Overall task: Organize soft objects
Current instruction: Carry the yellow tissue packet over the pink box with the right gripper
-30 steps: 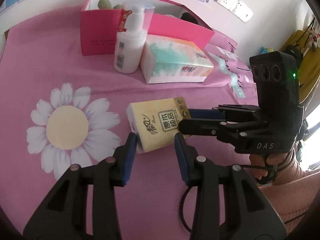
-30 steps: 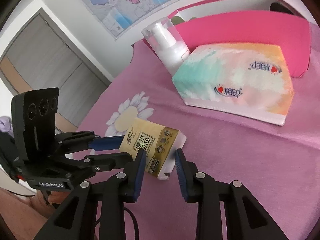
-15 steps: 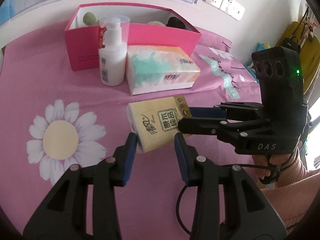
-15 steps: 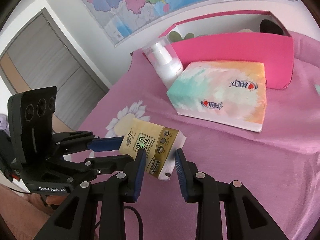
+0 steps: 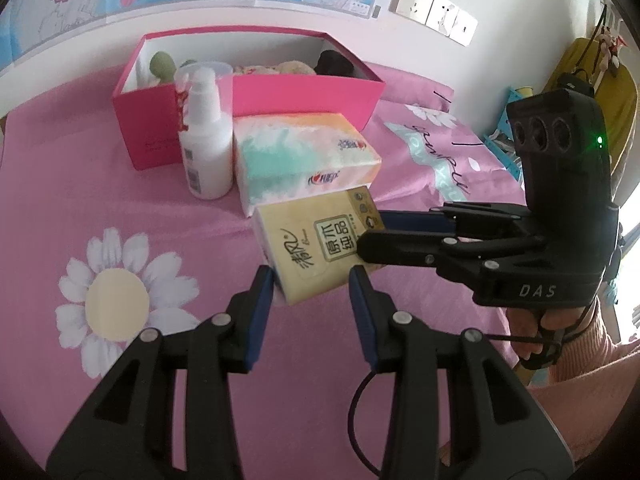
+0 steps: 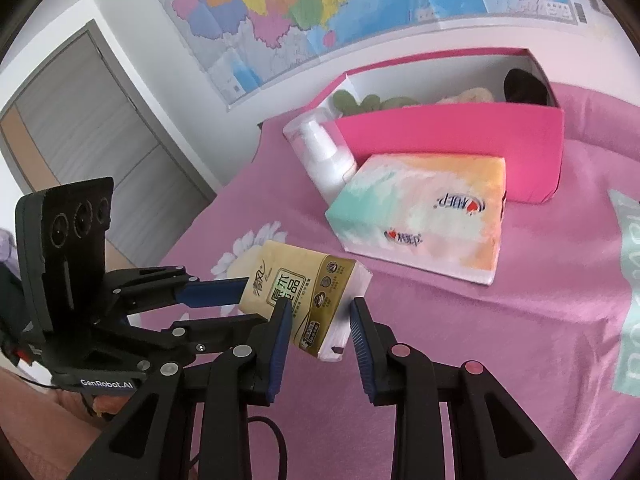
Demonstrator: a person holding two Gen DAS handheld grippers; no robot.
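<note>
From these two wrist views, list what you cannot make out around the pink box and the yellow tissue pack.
- Pink box contents: in both views its front wall hides all but the tops of some green, beige and black items.
- Pump bottle label: too small to read in the left wrist view; in the right wrist view the pastel tissue pack covers its base.
- Yellow tissue pack underside: faces away in both views.

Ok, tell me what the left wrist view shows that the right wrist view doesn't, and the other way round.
Only the left wrist view: the wall sockets, a yellow garment hanging at right, and the right claw from the side.
Only the right wrist view: the grey door, and the left claw from the side.
Both: the yellow tissue pack gripped by both claws, the pastel tissue pack, pump bottle, pink box, wall map, pink floral cloth.
</note>
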